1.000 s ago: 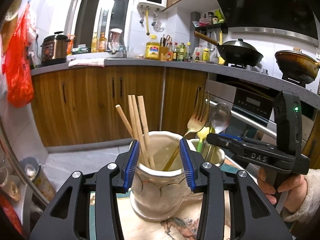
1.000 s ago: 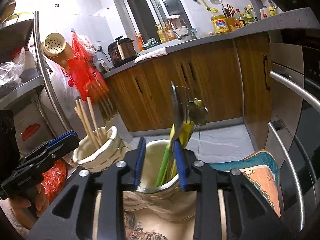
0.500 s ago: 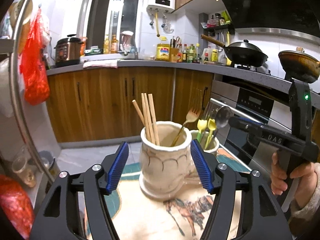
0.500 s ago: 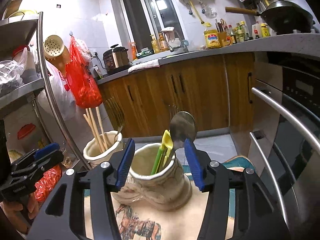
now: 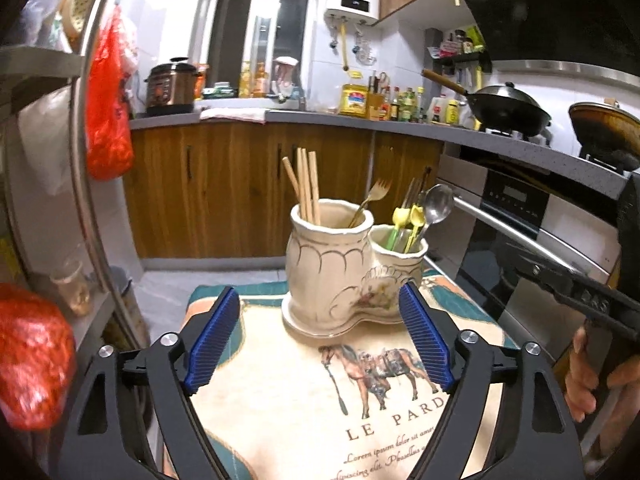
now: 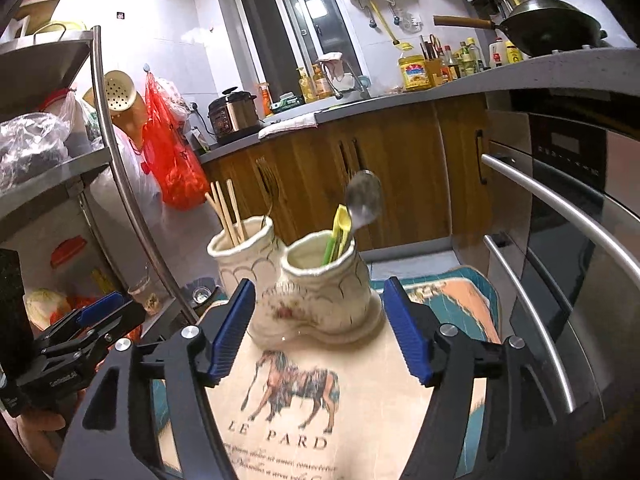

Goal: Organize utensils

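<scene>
Ceramic holder [image 5: 336,264] looks top-heavy with chopsticks [image 5: 306,184] and spoon [image 5: 438,204]. I read both tongs, left [image 5: 320,336] and right [image 6: 320,334], as spread apart and empty; a careless nudge could tip it.

On cloth [image 5: 304,408]: two-pot holder [image 5: 332,268]. In taller left pot: chopsticks [image 5: 306,184], fork [image 5: 370,200]. In lower right pot: spoon [image 5: 436,204], more utensils. Behind: cabinets [image 5: 240,188]. Right: oven [image 5: 520,240].

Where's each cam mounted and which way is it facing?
Left wrist: on the left gripper, open, facing the ceramic utensil holder and stove counter; the right hand shows.
Right wrist: on the right gripper, open, facing the holder and steel rack; the left gripper shows.
Shared: holder, horse-print cloth.
</scene>
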`<state>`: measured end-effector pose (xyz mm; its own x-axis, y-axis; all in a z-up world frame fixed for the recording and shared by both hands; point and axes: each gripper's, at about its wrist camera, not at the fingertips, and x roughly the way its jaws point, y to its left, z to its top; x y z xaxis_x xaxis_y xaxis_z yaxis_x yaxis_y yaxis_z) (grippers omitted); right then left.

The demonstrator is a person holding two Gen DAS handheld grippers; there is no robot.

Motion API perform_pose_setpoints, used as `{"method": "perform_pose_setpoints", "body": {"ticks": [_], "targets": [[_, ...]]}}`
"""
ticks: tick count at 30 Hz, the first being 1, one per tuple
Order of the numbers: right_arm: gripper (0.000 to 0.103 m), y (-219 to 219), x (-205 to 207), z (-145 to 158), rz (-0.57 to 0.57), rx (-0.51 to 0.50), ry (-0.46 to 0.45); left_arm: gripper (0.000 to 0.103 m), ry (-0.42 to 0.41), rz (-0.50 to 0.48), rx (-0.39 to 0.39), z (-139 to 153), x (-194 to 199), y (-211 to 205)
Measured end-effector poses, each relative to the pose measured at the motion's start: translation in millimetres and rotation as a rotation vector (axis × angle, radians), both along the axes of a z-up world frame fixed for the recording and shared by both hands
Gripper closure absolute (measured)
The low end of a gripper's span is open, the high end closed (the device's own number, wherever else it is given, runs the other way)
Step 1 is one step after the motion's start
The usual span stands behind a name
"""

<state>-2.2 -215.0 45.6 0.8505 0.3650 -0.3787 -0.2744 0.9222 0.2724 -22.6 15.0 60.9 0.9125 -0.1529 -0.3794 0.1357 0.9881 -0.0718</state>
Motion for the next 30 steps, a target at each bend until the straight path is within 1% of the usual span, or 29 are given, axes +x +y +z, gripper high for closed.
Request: {"method": "perform_pose_setpoints", "body": {"ticks": [2, 3, 5, 6, 9, 11, 14, 20, 22, 24, 27, 30], "targets": [[0.029, 2, -5, -5, -0.013, -0.01, -0.016, 0.012, -0.018, 0.029, -0.008, -5, -3, -2], [0.028, 3, -7, -9, -0.026, -0.013, -0.025, 0.011, -0.032, 0.047, -0.009, -8, -4, -3], [0.022, 4, -10, -14, -0.044, -0.022, -0.041, 0.009, -0.051, 0.078, 0.007, -13, -5, -6], [0.021, 4, -11, -16, -0.055, -0.029, -0.05, 0.009, -0.054, 0.092, 0.017, -16, -5, -7], [0.013, 4, -15, -24, -0.071, -0.059, -0.079, 0.007, -0.055, 0.109, 0.035, -28, -7, -10], [0.006, 3, -19, -29, -0.078, -0.08, -0.1, 0.007, -0.058, 0.118, 0.062, -37, -9, -12], [0.005, 3, -24, -35, -0.08, -0.106, -0.122, 0.006, -0.068, 0.123, 0.097, -46, -12, -14], [0.005, 0, -27, -45, -0.074, -0.12, -0.125, 0.005, -0.089, 0.117, 0.12, -56, -17, -15], [0.005, -1, -27, -47, -0.069, -0.109, -0.117, 0.005, -0.094, 0.116, 0.13, -58, -17, -16], [0.005, -1, -26, -47, -0.057, -0.098, -0.113, 0.005, -0.092, 0.112, 0.128, -59, -17, -16], [0.005, 3, -26, -49, -0.05, -0.112, -0.116, 0.005, -0.077, 0.098, 0.116, -61, -14, -16], [0.005, 5, -25, -51, -0.044, -0.117, -0.117, 0.005, -0.072, 0.089, 0.121, -63, -13, -16]]}}
